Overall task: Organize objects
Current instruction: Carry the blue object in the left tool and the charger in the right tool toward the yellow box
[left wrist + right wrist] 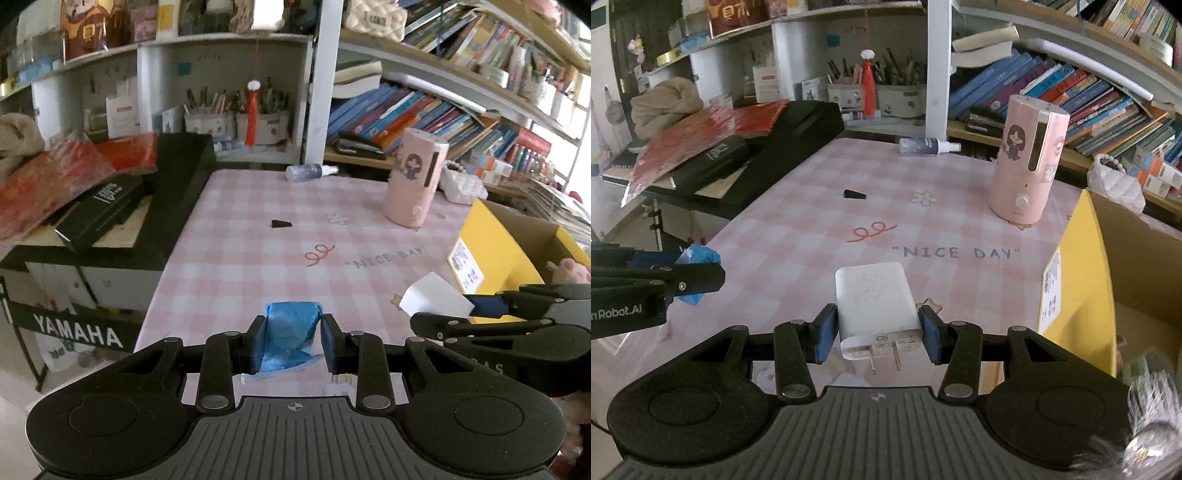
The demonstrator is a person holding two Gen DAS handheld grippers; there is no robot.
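My left gripper (293,341) is shut on a crumpled blue packet (291,332), held above the pink checked tablecloth (258,266). The same packet (698,258) shows at the left edge of the right wrist view, pinched in the left gripper (696,275). My right gripper (877,332) is shut on a white plug adapter (875,302), prongs pointing back toward the camera. In the left wrist view that adapter (434,299) sticks out of the right gripper (454,314) beside a yellow cardboard box (495,251).
On the cloth lie a small black wedge (281,223) and a spray bottle (312,172) on its side; a pink humidifier (1027,162) stands upright. The open yellow box (1082,273) is at the right, holding a pink plush (570,269). A black keyboard (798,147) borders the left; shelves behind.
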